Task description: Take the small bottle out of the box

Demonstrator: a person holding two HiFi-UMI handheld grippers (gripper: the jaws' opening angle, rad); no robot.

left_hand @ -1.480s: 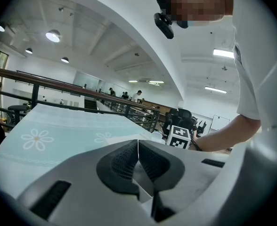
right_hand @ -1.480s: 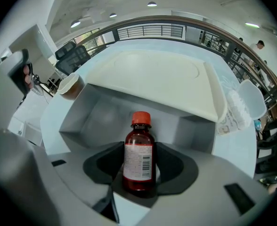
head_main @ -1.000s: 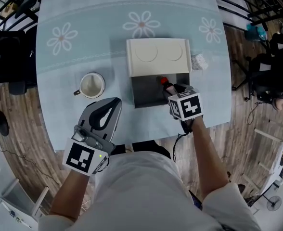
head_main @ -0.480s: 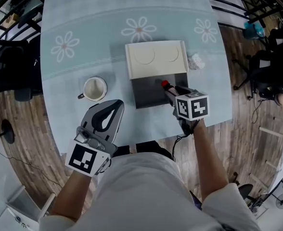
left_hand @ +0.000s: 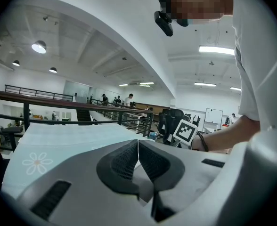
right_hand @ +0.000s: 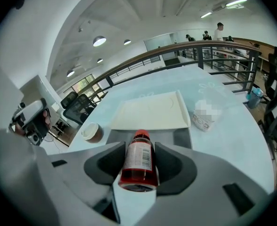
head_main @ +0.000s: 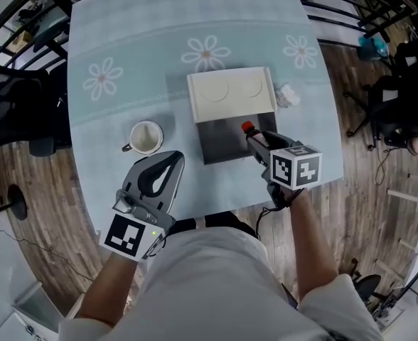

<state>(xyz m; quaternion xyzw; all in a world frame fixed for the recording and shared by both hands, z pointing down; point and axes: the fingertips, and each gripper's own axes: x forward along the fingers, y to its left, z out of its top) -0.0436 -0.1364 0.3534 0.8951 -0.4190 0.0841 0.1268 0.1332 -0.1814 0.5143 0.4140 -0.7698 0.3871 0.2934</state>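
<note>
A small bottle (right_hand: 139, 163) with red liquid, a red cap and a white label sits clamped between the jaws of my right gripper (right_hand: 139, 166). In the head view the small bottle (head_main: 251, 132) pokes out of the right gripper (head_main: 260, 142), lifted over the right side of the dark grey box (head_main: 223, 138), whose cream lid (head_main: 232, 94) lies flipped open behind it. My left gripper (head_main: 159, 176) hovers near the table's front edge with its pads pressed together and nothing between them, as the left gripper (left_hand: 138, 160) view confirms.
A white cup (head_main: 146, 136) stands left of the box on the pale blue tablecloth (head_main: 124, 41) with daisy prints. A small crumpled packet (head_main: 288, 95) lies right of the lid. Black railings and wooden floor surround the table.
My right gripper has risen with the bottle, lifting it up out of the box toward me and rolling a little. The left gripper has lifted slightly.
</note>
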